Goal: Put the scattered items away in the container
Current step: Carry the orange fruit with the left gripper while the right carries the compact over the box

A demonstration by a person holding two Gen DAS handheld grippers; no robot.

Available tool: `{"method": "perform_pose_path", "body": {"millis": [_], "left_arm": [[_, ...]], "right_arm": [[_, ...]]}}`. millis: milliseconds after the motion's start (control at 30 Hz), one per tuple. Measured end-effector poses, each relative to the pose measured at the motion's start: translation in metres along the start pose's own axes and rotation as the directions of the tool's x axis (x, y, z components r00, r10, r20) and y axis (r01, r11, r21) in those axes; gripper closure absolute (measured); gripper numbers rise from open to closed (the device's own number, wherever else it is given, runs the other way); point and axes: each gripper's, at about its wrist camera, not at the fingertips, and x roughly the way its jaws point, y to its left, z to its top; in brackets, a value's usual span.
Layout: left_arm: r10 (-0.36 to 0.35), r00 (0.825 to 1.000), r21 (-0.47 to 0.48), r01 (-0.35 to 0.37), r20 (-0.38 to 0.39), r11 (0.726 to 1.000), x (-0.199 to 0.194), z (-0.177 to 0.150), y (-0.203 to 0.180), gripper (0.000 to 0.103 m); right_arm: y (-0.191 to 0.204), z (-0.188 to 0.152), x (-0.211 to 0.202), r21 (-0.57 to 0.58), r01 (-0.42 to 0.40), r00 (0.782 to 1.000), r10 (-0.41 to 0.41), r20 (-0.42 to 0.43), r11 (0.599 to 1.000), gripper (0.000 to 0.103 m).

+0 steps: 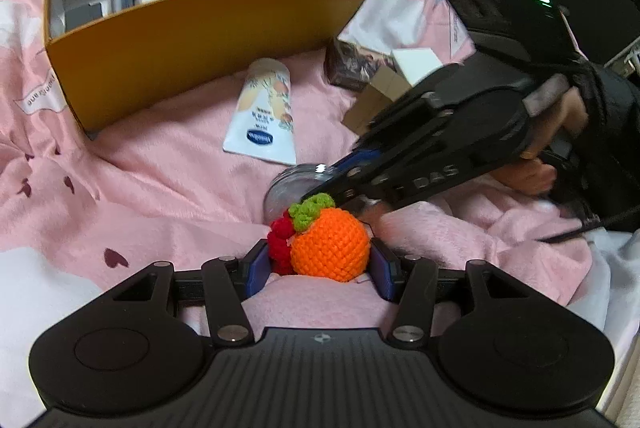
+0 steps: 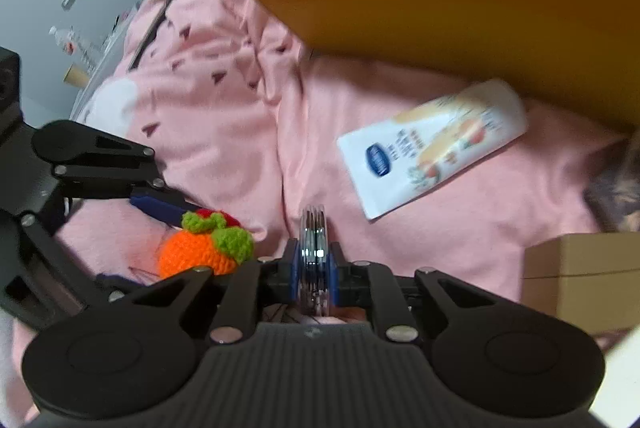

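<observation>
My left gripper [image 1: 320, 262] is shut on an orange crocheted fruit [image 1: 330, 246] with green leaves and red berries, resting on the pink blanket. It also shows in the right wrist view [image 2: 196, 254]. My right gripper [image 2: 314, 260] is shut on a thin round clear disc [image 2: 314, 248], held on edge; the disc shows beside the fruit in the left wrist view [image 1: 292, 188]. The orange cardboard box [image 1: 208, 44] stands behind, holding several small items. A white hand-cream tube [image 1: 264, 116] lies in front of the box, also in the right wrist view [image 2: 432, 144].
Small boxes lie to the right of the tube: a dark printed one [image 1: 352, 62], a white one [image 1: 416, 62] and a tan one [image 2: 580, 280]. The pink blanket [image 1: 160, 180] is rumpled. A grey wall and shelf stand beyond the bed [image 2: 48, 8].
</observation>
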Motion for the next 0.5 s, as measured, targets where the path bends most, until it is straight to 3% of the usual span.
{"method": "perform_pose_path", "body": {"millis": [233,500], "left_arm": [[0.01,0.996,-0.036,-0.006,0.086,0.999,-0.013,0.011,0.008,0.043],[0.029,0.98,-0.036,-0.023,0.196,0.999,-0.027,0.033,0.007,0.043]], "right_arm": [[0.004,0.002,-0.041,-0.004,0.085,0.988,-0.084,0.13,0.996,0.087],[0.005,0.009,-0.079,0.025,0.138,0.949,-0.14,0.282,0.99,0.087]]}}
